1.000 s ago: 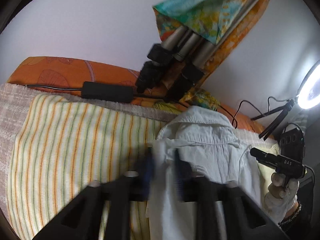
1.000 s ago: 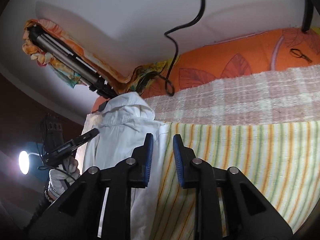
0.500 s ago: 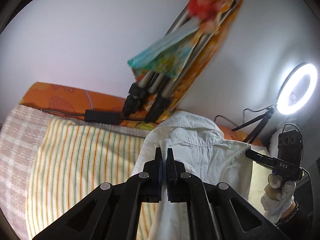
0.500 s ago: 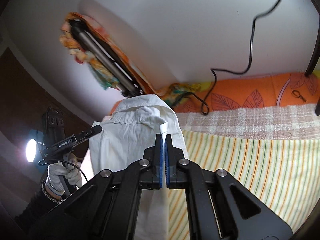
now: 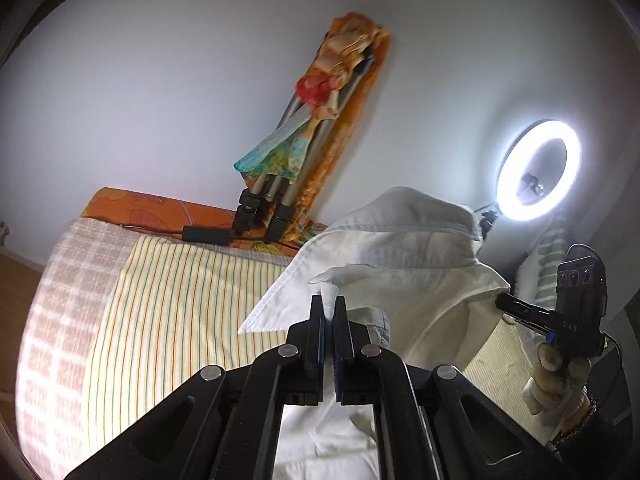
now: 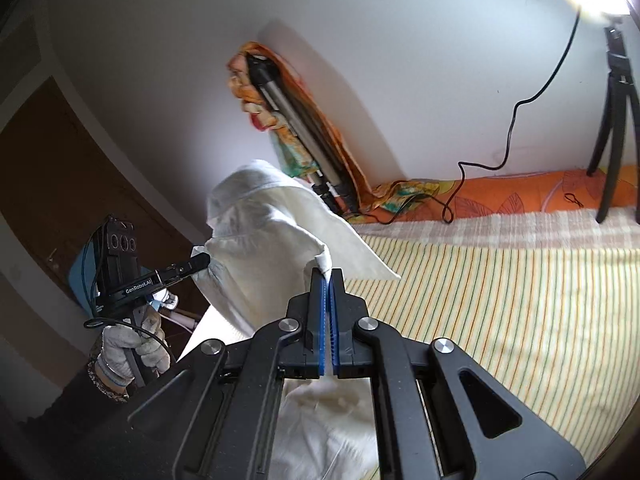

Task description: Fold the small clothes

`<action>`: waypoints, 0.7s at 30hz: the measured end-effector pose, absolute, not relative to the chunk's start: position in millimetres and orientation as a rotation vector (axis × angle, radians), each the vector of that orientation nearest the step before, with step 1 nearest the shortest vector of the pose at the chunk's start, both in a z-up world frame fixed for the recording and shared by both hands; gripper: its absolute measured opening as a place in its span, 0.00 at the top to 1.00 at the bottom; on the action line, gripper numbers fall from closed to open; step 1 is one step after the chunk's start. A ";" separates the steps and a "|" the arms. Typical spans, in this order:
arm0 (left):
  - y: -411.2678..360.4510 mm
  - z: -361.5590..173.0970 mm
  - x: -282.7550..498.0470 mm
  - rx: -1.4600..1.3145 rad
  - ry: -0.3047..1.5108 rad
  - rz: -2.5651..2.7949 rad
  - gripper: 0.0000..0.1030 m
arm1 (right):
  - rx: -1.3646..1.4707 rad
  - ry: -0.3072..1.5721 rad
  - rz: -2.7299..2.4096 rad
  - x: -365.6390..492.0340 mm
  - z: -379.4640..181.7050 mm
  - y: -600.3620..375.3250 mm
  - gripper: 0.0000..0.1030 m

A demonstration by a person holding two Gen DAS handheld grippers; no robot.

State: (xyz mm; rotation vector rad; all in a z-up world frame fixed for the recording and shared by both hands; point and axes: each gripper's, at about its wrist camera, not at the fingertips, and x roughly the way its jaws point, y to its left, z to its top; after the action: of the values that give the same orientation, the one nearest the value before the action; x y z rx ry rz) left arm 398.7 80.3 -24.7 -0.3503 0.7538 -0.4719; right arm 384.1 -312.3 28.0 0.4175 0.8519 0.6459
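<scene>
— Above the striped sheet (image 5: pixel 168 304): white shirt (image 5: pixel 404 280), held up, hanging between both tools.
— Left gripper (image 5: pixel 329 308)?
— Clamped tight on a shirt fold.
— Right gripper (image 6: pixel 327 280)?
— Likewise pinched shut on shirt cloth.

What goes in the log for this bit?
left tool: shut on white shirt | right tool: shut on white shirt | shirt lifted above striped sheet

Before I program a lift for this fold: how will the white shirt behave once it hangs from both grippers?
Probably floppy: the white shirt drapes and creases between the left gripper and right gripper, both pinching thin bunched cloth. It looks light, so it may swing. Its loose collar flap sticks out and will likely flop over when it is lowered onto the striped sheet.
</scene>
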 end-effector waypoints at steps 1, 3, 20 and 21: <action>80.7 -23.0 391.6 -0.350 0.750 -0.472 1.00 | 0.419 0.851 0.644 375.5 30.6 -312.8 0.97; 82.5 -19.6 374.5 -0.352 0.744 -0.473 1.00 | 0.413 0.850 0.646 359.2 35.8 -312.0 0.97; 87.0 -51.7 233.7 -0.247 0.792 -0.434 1.00 | 0.252 0.910 0.678 213.2 16.1 -287.7 0.97; 86.3 -55.9 227.6 -0.228 0.801 -0.432 1.00 | 0.241 0.919 0.678 208.5 12.0 -286.3 0.97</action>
State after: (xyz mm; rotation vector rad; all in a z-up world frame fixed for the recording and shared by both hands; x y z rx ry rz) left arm 227.6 86.3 -55.9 -0.2284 0.8012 -0.4319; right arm 208.5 -286.3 12.0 0.2406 0.9186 0.6778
